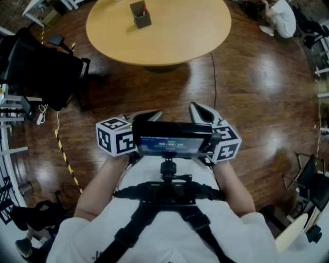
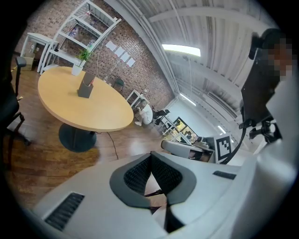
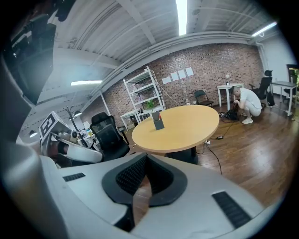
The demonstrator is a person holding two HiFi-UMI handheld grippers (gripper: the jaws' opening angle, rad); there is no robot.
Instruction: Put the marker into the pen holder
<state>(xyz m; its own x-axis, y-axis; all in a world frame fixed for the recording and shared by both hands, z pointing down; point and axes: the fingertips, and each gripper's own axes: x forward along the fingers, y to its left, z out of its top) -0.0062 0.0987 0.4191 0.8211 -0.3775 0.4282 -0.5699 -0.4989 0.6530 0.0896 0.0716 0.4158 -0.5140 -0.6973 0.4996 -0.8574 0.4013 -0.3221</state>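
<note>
Over on the round pale wooden bench (image 1: 180, 36), well away from us, the dark grey square pen holder (image 1: 140, 14) has a red marker tip (image 1: 145, 8) poking out; our left gripper (image 2: 151, 156) and right gripper (image 3: 146, 158) jaws are both squeezed together, empty

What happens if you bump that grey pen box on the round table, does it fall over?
Probably not easily: the pen holder looks square-sided and stands upright, so a soft push would likely slide it across the smooth table. It is taller than wide, so a high, hard knock might tip it. It looks stiff, not squishy.
</note>
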